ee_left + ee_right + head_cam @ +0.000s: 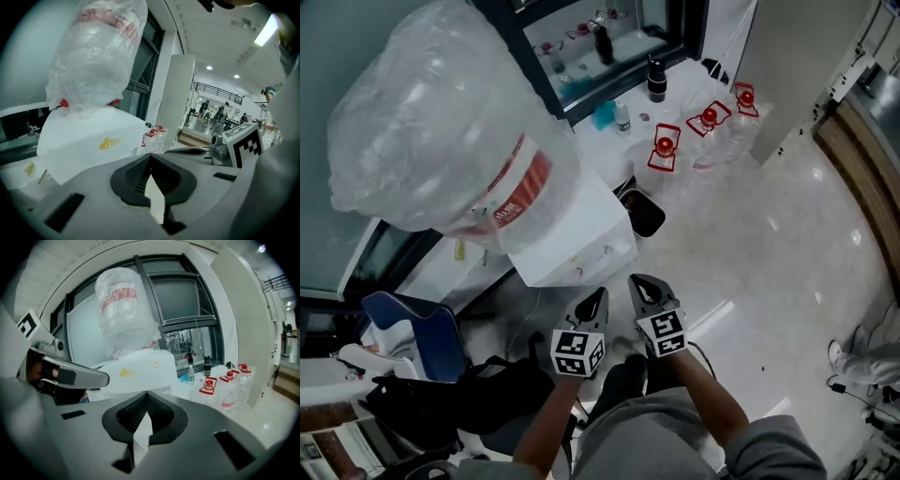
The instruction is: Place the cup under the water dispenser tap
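Room: glossy pale floor [750,262], with a dark-framed window [609,56] behind the dispenser [572,239]. In the left gripper view, a lit hall with people shows far beyond it.
Dispenser: white box with a small yellow mark on its front, standing against the window wall.
Bottle [441,122]: big, upturned, wrapped in clear film with a red label, sitting on top of the dispenser.
Jugs [666,150]: three clear ones with red caps and handles, in a row beyond the dispenser on the window side.
Black bottle [656,80]: upright on the white ledge [684,80] by the window, farther from the dispenser than the jugs.
Bin [642,211]: dark, on the floor just beside the dispenser, on the side toward the jugs.
Chair [417,333]: blue, on the dispenser's other side, away from the jugs.
Left tongs [598,302]: clenched, tips together with nothing between them, held in front of the dispenser and pointing toward it.
Right tongs [642,286]: clenched and empty too, just beside the left tongs and also facing the dispenser.
Cup: cannot tell where it is, since no view shows it.
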